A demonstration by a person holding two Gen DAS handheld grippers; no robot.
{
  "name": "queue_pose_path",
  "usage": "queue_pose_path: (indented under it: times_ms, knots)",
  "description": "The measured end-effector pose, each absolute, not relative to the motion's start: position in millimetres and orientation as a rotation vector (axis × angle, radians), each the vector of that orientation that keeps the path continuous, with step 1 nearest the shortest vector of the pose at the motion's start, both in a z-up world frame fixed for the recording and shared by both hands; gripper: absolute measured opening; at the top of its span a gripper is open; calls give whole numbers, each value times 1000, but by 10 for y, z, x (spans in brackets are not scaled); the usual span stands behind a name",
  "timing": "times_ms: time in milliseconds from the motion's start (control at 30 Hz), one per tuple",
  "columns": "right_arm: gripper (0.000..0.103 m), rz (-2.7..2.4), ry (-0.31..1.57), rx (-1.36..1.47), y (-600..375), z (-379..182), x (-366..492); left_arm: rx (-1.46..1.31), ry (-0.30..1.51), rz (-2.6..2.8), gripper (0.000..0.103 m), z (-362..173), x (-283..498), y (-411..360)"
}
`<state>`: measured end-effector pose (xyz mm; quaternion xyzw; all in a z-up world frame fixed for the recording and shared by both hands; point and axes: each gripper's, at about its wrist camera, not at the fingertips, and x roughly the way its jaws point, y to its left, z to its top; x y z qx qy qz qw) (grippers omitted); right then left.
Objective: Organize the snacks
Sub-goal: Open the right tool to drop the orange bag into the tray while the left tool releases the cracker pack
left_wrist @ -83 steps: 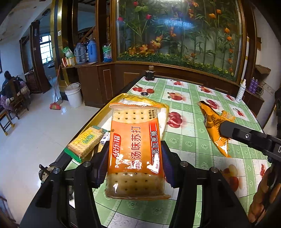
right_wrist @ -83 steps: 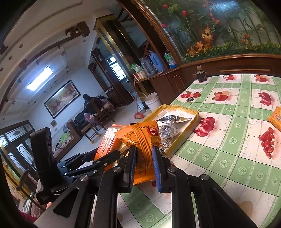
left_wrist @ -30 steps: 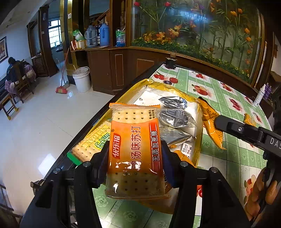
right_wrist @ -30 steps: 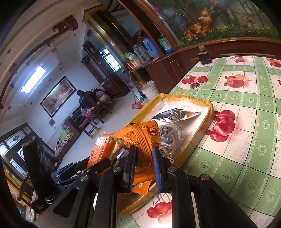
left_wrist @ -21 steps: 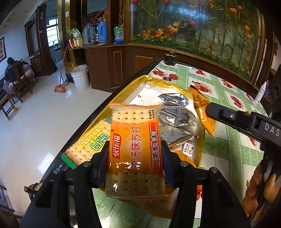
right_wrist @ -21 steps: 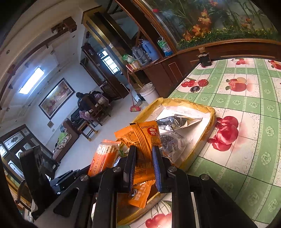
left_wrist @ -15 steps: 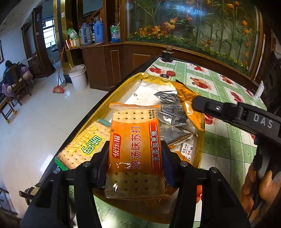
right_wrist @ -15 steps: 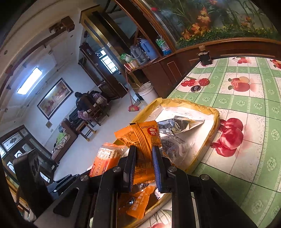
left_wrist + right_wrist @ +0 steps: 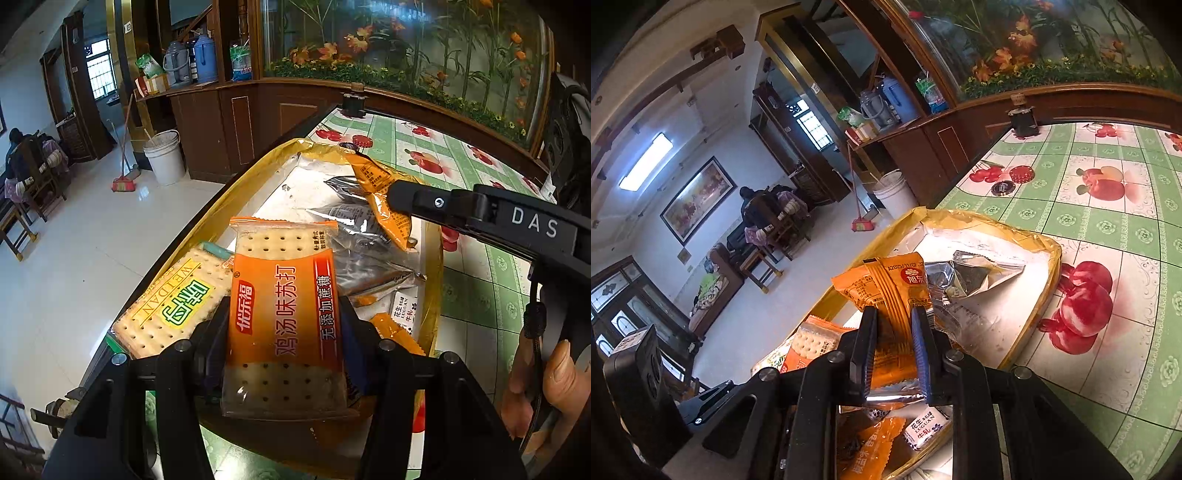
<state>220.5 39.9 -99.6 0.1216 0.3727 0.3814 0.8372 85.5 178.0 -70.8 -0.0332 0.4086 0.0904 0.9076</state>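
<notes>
Two packs mid-drop over the yellow tray [image 9: 236, 192]. Left view: left gripper [image 9: 284, 332] clamps cracker pack [image 9: 284, 314] above tray's near end. Right view: right gripper [image 9: 892, 347] pinches orange snack pouch [image 9: 886, 291] over tray; next, prob. lower & release both inside.

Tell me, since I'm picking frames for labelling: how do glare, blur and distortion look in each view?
Left wrist: sharp; window glare on the floor, sheen on the cracker packet, edges bowed by fisheye. Right wrist: sharp; ceiling light blown out, silver wrapper glinting, table lines curved.
</notes>
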Motion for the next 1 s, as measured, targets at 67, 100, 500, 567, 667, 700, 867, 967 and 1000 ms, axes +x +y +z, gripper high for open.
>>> queue_pose_path:
  times_ms: [67, 100, 500, 567, 667, 700, 867, 967, 1000]
  knots:
    - [23, 812, 796, 260, 408, -1007, 2211, -71, 848, 186, 53, -712, 856, 1782]
    - [23, 812, 796, 258, 409, -1004, 2202, -72, 851, 187, 53, -716, 857, 1786]
    - [23, 827, 774, 263, 313, -915, 2089, -65, 819, 204, 53, -587, 786, 1763]
    - [24, 823, 771, 266, 261, -896, 2054, -65, 813, 205, 53, -563, 763, 1749]
    - [27, 816, 765, 277, 175, -871, 2007, -63, 801, 207, 53, -524, 727, 1732]
    - [28, 813, 764, 281, 142, -868, 1991, -62, 797, 208, 53, -513, 718, 1724]
    - [29, 797, 765, 292, 4, -857, 1915, -59, 783, 208, 54, -462, 657, 1676]
    - [31, 791, 762, 298, -79, -858, 1863, -53, 777, 206, 54, -438, 624, 1631]
    - [32, 789, 761, 299, -109, -854, 1844, -50, 775, 205, 54, -430, 613, 1617]
